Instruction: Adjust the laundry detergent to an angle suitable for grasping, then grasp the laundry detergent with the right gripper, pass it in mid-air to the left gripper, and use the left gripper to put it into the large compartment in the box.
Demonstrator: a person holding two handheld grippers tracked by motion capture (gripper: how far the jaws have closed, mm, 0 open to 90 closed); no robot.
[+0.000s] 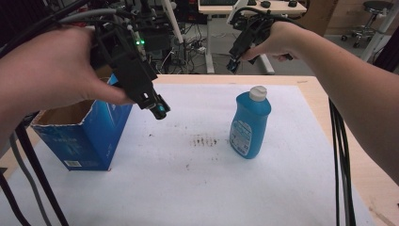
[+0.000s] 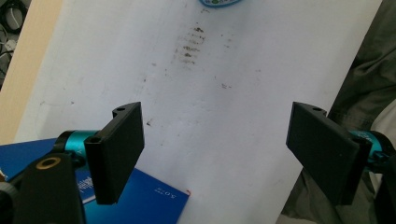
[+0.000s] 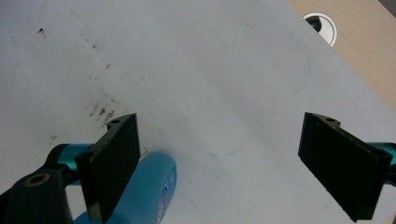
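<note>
A blue bottle [image 1: 249, 125] with a white cap stands upright on the white mat [image 1: 197, 188], right of centre. An open-topped blue cardboard box [image 1: 84, 132] stands at the left. My left gripper [image 1: 159, 107] hovers above the mat just right of the box, pointing down and to the right. In the left gripper view it [image 2: 217, 109] is open and empty, with the box [image 2: 140, 196] under its left jaw. My right gripper [image 1: 233, 63] hangs in the air beyond the bottle, over the table's far edge. In the right gripper view it [image 3: 220, 120] is open, and the bottle [image 3: 149, 186] lies below its left jaw.
Dark smudges [image 1: 203, 140] mark the mat between box and bottle. Black cables [image 1: 341, 155] trail down the right side over the wooden table edge [image 1: 371, 188]. A round cable hole [image 3: 322, 25] sits in the wood. Desks and a chair stand behind the table.
</note>
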